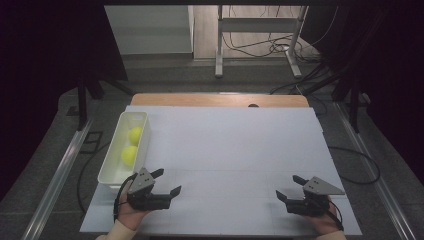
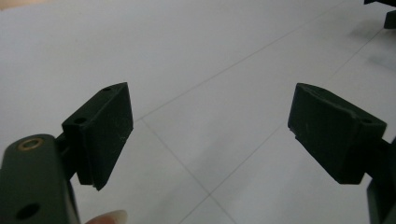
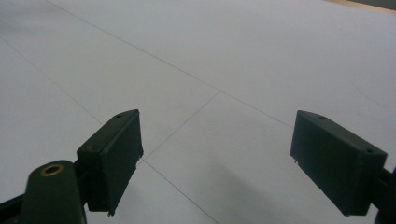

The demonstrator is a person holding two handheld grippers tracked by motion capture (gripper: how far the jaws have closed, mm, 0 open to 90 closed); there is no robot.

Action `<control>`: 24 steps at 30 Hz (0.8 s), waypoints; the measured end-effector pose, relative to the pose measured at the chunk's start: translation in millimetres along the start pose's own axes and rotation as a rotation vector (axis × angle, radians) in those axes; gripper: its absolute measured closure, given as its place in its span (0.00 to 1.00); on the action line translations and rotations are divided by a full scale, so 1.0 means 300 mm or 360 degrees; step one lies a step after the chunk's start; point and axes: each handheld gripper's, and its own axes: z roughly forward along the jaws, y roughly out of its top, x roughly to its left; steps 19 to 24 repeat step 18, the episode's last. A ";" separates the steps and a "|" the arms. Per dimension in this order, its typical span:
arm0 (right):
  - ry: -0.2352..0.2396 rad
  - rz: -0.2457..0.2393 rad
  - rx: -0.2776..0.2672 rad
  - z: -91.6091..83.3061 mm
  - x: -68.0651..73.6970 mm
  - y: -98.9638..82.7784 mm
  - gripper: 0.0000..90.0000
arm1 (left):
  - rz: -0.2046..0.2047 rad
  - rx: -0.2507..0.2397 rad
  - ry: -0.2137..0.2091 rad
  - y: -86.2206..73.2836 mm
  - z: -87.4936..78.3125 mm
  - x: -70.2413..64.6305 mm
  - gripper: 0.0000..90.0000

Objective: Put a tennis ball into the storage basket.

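Now two grippers low over the white counter (image 1: 235, 150). Left gripper (image 1: 167, 182) just beside the near end of the white bin (image 1: 111, 172), jaws wide, nothing between them. Right gripper (image 1: 289, 187) well apart on the other side, jaws wide too, nothing held. One bin at the counter's left edge, two yellow balls inside: far ball (image 1: 135, 135), near ball (image 1: 129, 155). Both hands partly cut off at the bottom edge. One fingertip (image 2: 108, 217) peeking in, mostly cut off.

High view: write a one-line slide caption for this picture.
Two open hand-held tools, left and right, rest low over a white table; two yellow balls sit in a white bin.
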 end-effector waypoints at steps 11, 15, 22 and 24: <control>0.0023 -0.0016 -0.0002 0.002 0.003 0.000 0.19 | -0.0005 0.0023 -0.0013 -0.023 0.002 0.014 0.19; 0.0040 -0.0017 0.0002 0.004 0.003 -0.001 0.19 | 0.0026 0.0036 -0.0006 -0.021 0.012 0.009 0.18; 0.0052 -0.0024 0.0008 0.004 0.006 -0.002 0.19 | 0.0028 0.0040 -0.0010 -0.021 0.015 0.009 0.18; 0.0052 -0.0024 0.0008 0.004 0.006 -0.002 0.19 | 0.0028 0.0040 -0.0010 -0.021 0.015 0.009 0.18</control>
